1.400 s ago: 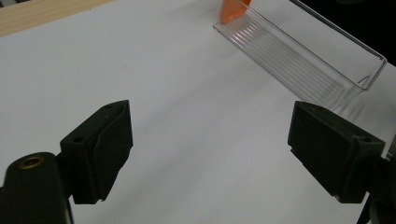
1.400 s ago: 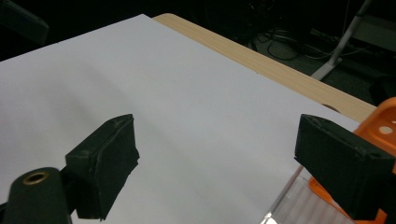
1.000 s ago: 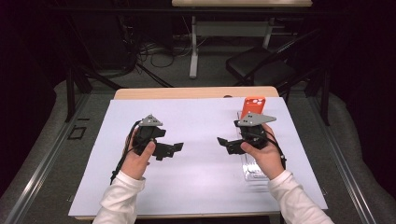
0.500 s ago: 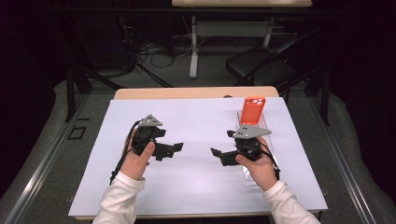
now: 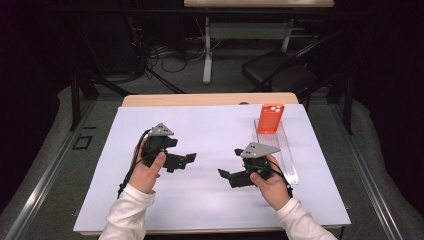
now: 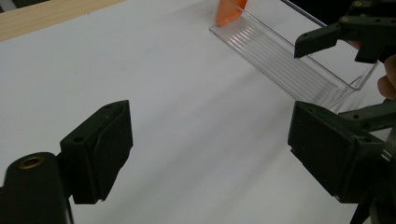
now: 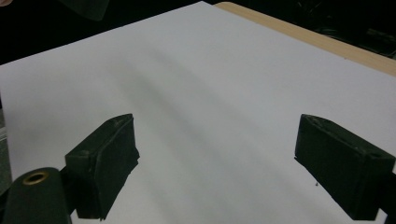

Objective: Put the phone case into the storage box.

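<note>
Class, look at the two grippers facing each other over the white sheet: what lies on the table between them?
Nothing: in the high view, bare white sheet separates the left gripper from the right gripper.

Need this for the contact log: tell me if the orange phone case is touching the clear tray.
Touching. The left gripper view shows the orange phone case standing inside the clear tray's far end, resting on its floor.

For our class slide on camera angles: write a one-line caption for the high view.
Two open hand-held grippers, left and right, face each other over white paper, beside a clear tray holding an orange phone case.
</note>
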